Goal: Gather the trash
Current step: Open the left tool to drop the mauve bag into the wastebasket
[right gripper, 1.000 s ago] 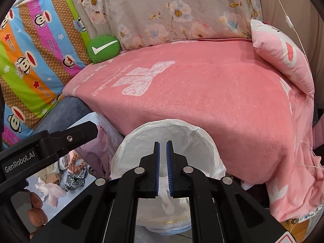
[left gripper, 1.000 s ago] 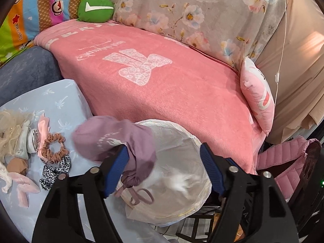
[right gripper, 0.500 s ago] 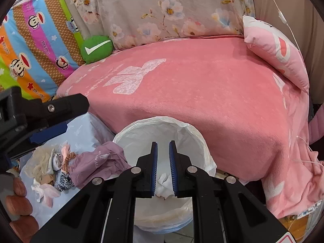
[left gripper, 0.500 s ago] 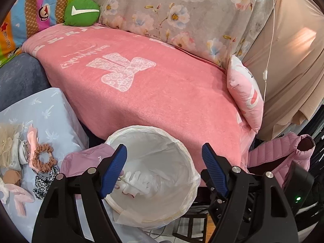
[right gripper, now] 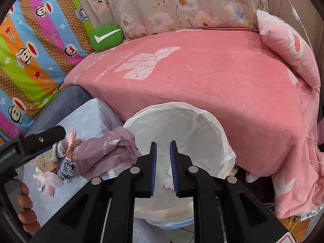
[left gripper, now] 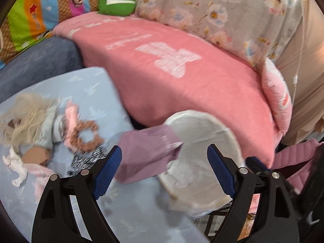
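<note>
Jaws of the right gripper [right gripper: 163, 156] stood slightly apart and empty over the lined bin [right gripper: 220, 125].
Left gripper [left gripper: 164, 168] gaped wide; a clean pick meant straddling the mauve bag [left gripper: 147, 156] lying between its jaws at the bin's rim.

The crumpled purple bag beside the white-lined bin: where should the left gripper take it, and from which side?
Probably the raised crumpled fold near the middle of the crumpled purple bag, approached from above on the table side. It lies loosely on the light blue cloth, its far end against the white-lined bin. The open left gripper already faces it.
</note>
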The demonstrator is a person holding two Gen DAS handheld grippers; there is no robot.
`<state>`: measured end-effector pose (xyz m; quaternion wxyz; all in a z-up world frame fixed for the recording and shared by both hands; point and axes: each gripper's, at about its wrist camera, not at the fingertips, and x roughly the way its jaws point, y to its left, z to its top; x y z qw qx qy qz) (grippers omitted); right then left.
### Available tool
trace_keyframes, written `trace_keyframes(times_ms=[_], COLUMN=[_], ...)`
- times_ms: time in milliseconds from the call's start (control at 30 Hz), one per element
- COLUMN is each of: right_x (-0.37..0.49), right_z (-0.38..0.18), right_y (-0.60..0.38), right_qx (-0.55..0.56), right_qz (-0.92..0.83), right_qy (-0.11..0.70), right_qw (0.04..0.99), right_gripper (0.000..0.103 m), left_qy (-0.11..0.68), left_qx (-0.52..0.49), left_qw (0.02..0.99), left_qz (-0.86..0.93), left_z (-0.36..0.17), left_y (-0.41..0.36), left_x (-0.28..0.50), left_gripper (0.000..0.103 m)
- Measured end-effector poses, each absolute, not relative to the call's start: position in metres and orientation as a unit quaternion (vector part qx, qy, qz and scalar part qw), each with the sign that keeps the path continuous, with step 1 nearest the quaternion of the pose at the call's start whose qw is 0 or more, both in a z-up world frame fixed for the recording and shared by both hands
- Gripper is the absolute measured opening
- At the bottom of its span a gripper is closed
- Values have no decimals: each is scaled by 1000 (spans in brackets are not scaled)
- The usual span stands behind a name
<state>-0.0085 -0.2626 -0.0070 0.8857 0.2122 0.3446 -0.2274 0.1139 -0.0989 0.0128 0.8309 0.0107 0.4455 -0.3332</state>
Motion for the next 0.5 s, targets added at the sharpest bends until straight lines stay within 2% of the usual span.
trace_keyframes(times_ms=[133,200,267,333,400,467,500], right_x=[-2,0,0,1,1,0,0], right_z=[-11,-13,-14,-15,-17,-17,-18], right_y=[-253,-250,-248,-248,-249,-250,-252], right_qx=[212,211,210,210,210,210,210], right_qz=[-218,-216,-216,-216,-218,-221,-223], right_qy=[349,351,353,355,357,358,359], right_qw=[886,886,886,885,884,883,882], right_gripper=[14,14,14,14,14,14,14], left_qy=[473,485,494,496,503,509,505], left_qx=[16,18,24,39,45,46,47], left_qw=[824,818,811,807,798,787,785], left_qz=[-310,-309,-313,-317,-329,-346,-356], left_z=[-17,-26,-35,-42,-45,-44,-40], left_y=[-94,-96,-103,-112,-118,-125,-129], left_x=[125,127,129,128,126,122,117], left_gripper=[81,70,64,51,18,6,4])
